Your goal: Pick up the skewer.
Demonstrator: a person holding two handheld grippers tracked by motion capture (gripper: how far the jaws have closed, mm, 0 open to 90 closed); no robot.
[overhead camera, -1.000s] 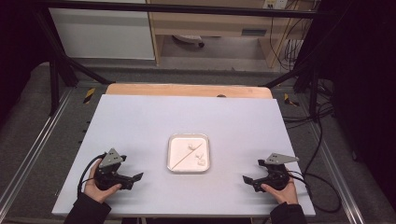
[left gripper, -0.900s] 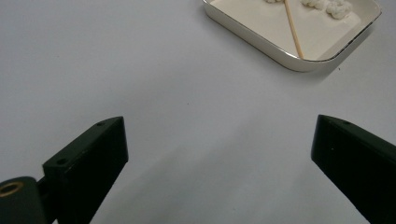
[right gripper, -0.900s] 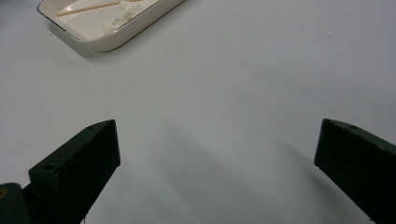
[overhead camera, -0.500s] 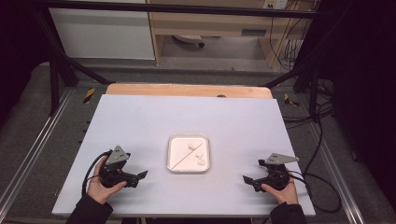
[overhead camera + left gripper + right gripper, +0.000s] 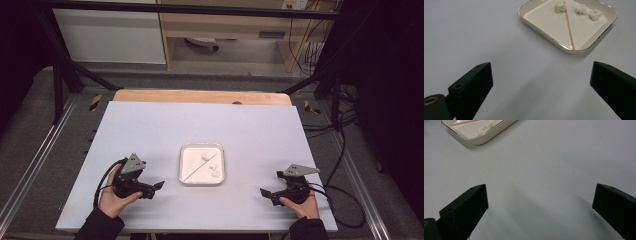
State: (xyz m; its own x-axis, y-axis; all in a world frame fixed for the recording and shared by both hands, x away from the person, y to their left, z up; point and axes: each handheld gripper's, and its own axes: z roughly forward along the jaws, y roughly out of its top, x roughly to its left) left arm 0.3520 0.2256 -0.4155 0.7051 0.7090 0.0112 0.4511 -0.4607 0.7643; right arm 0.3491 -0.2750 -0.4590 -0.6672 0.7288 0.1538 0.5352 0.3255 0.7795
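Left gripper [image 5: 155, 186] has slid in toward the tray [image 5: 202, 148] vs a sec ago, now just beside its near-left edge but not touching; right gripper [image 5: 265, 192] hasn't budged, parked near the front-right of the white table [image 5: 150, 125], well apart from the tray. Both sit low over the tabletop w/ jaws spread wide, nothing between them, seen plainly in each gripper view: bare white surface in the gap. Left hand [image 5: 112, 197] wraps the left tool from below, right hand [image 5: 300, 202] does the same. Tray sits mid-table, between the two tools, closer to the left one. Inside it: a thin wooden stick [image 5: 569, 23] lying diagonally across the floor, plus three small white crumbly lumps [image 5: 581, 9] toward the far side in left gripper view. Right gripper view catches a tray corner [image 5: 477, 141] up top-left, ahead of the jaws and off to their left, stick end and a white lump visible in it.
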